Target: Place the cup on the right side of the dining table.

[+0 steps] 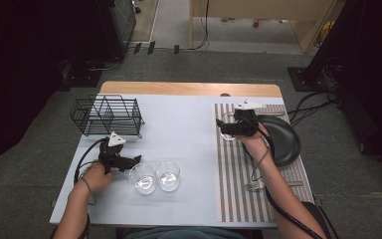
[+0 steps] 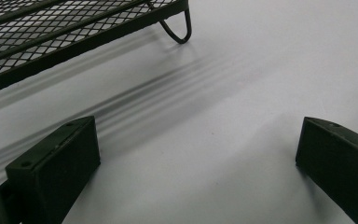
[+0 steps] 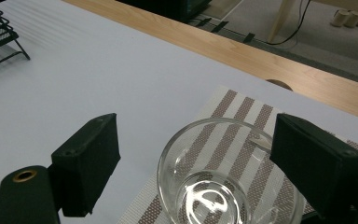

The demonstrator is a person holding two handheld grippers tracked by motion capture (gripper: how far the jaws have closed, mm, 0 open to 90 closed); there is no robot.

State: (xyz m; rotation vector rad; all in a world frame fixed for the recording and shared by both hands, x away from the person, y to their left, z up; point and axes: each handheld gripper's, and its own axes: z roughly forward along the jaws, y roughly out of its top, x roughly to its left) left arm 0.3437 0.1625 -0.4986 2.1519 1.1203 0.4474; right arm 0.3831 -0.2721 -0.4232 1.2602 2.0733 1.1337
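A clear, round drinking glass (image 3: 230, 179) with thin walls and a thick, gleaming base is seen standing at the near-left part of a woven placemat (image 1: 238, 194) patterned in brown and cream stripes. The right hand-held gripper (image 1: 222, 126) is held around it with its two blocky black jaws spread wide, one at either side of the rim; no contact with the glass can be made out, so nothing is gripped. In the high view this glass (image 1: 227, 132) is largely hidden behind the gripper's body, and a dark, glossy, shallow plate (image 1: 284, 142) lies just beside it on the mat, with a metal fork (image 1: 253, 183) resting nearer the person. The left hand-held gripper (image 1: 138, 160) is held low over the smooth, matte, pale grey tabletop (image 1: 189, 124), its jaws likewise wide apart with only bare surface between them. Two further clear glasses (image 1: 155, 176), short and rounded, stand touching or nearly touching each other just to the right of that gripper's tips. A black wire rack (image 1: 107, 115) with a mesh floor and looped feet sits farther back on the left side of the tabletop; its mesh base (image 2: 65, 32) and one bent wire foot are seen close up in the left gripper view. A strip of light wood (image 1: 189, 88) edges the far side.
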